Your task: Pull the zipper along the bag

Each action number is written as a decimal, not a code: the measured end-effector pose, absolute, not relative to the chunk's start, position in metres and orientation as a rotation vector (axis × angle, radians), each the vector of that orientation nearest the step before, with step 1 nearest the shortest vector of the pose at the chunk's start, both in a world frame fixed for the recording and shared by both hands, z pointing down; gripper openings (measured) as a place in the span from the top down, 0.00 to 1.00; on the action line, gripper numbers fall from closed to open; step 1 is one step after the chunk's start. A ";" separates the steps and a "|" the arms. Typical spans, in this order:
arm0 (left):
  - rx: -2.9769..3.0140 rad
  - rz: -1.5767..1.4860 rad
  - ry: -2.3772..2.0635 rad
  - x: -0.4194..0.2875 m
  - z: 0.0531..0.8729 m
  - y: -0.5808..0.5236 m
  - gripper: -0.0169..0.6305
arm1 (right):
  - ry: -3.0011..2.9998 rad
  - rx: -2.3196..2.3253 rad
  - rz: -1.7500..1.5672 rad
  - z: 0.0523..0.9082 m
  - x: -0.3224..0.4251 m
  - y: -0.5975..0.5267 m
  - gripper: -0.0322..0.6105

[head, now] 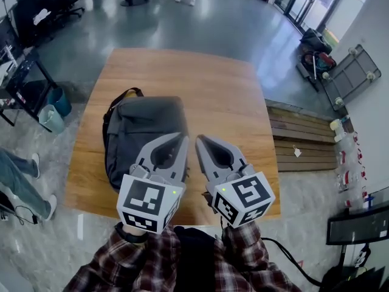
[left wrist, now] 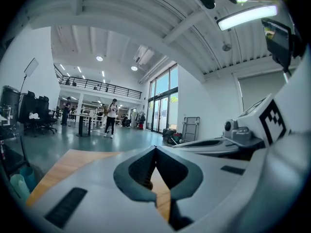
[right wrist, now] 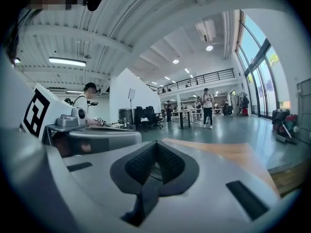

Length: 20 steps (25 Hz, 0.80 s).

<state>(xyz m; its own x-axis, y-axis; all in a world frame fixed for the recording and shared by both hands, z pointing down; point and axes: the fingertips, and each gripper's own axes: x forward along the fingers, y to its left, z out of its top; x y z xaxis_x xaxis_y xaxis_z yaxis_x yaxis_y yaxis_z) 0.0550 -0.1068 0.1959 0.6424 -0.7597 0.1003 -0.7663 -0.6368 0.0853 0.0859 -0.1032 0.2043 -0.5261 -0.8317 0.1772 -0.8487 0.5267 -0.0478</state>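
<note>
The dark grey backpack [head: 143,135] lay flat on the left half of the wooden table [head: 225,90], its handle toward the far edge. The left gripper [head: 182,137] was above the bag's near right corner, jaws together with nothing between them. The right gripper [head: 200,139], likewise closed on nothing, was just right of the bag.

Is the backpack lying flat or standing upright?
Lying flat: the grey backpack rests on its broad side on the wooden table.

Matt cloth bag [head: 143,135], wooden table [head: 225,84]
</note>
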 end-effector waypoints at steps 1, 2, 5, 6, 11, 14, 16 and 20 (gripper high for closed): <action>2.735 0.083 -1.278 0.054 0.196 -0.107 0.96 | -2.625 1.451 0.194 0.205 0.085 -0.103 0.94; 2.734 0.084 -1.277 0.054 0.196 -0.107 0.96 | -2.624 1.447 0.196 0.205 0.084 -0.103 0.94; 2.734 0.087 -1.276 0.053 0.196 -0.109 0.96 | -2.620 1.440 0.195 0.205 0.083 -0.104 0.94; 2.733 0.089 -1.276 0.053 0.196 -0.110 0.96 | -2.617 1.439 0.193 0.205 0.083 -0.105 0.94; 2.741 0.095 -1.268 0.054 0.194 -0.110 0.96 | -2.624 1.425 0.198 0.206 0.082 -0.105 0.94; 2.745 0.105 -1.264 0.053 0.196 -0.109 0.96 | -2.626 1.421 0.198 0.205 0.080 -0.105 0.94; 2.747 0.105 -1.262 0.054 0.196 -0.109 0.96 | -2.628 1.417 0.197 0.205 0.080 -0.105 0.94; 2.742 0.109 -1.260 0.057 0.197 -0.109 0.96 | -2.625 1.410 0.203 0.207 0.081 -0.105 0.94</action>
